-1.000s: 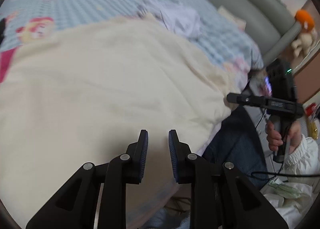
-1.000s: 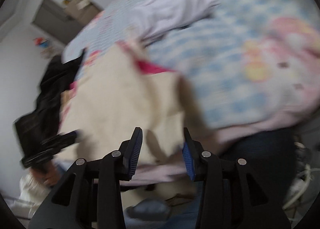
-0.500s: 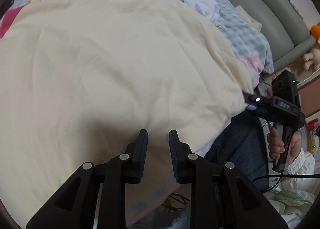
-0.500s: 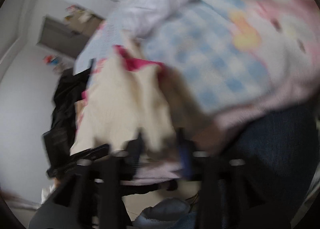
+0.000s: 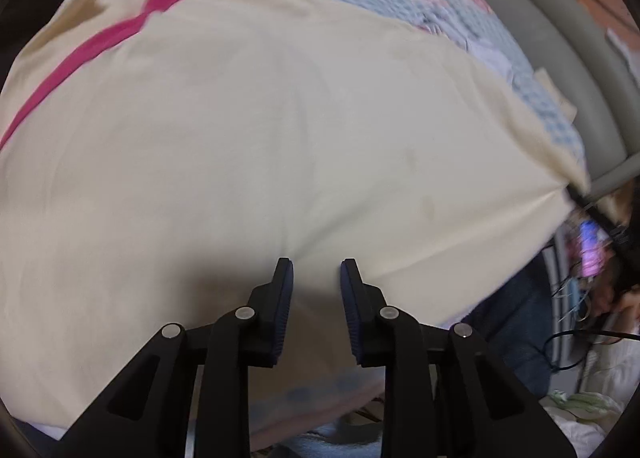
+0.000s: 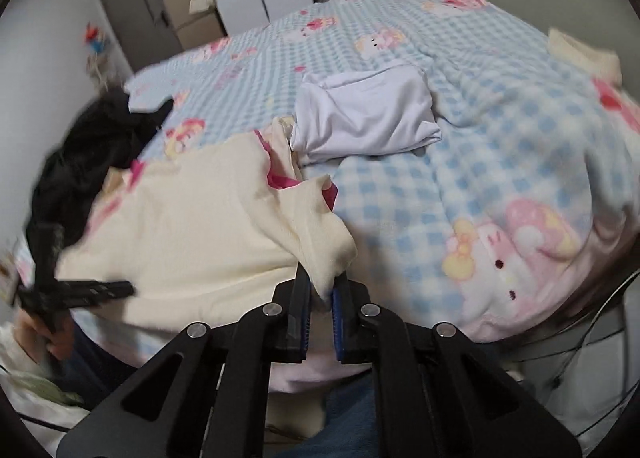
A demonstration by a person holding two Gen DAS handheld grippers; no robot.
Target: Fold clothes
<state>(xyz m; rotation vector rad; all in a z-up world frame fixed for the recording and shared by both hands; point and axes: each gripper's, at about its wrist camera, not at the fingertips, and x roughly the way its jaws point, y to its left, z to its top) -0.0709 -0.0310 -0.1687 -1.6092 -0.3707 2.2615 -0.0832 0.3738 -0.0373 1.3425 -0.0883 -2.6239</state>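
A cream garment (image 5: 280, 130) with pink trim (image 5: 80, 54) lies spread over the bed and fills the left wrist view. My left gripper (image 5: 316, 278) hovers low over its near edge, jaws apart, no cloth pinched between the pads. In the right wrist view my right gripper (image 6: 321, 294) is shut on a corner of the cream garment (image 6: 200, 242), and that corner rises in a peak from the pads. The left gripper (image 6: 76, 292) shows at the far left there, held by a hand (image 6: 52, 338). The right gripper (image 5: 600, 218) is a blur at the garment's right corner.
A blue checked blanket (image 6: 480, 146) with cartoon prints covers the bed. A folded white garment (image 6: 368, 114) lies behind the cream one, and dark clothing (image 6: 92, 146) is heaped at the left. A grey padded rail (image 5: 560, 58) borders the bed. The person's jeans (image 5: 516, 318) are at the near edge.
My right gripper has closed on the cream garment's corner and lifted it. My left gripper has slid across over the garment's near edge and rolled; its jaws stay apart.
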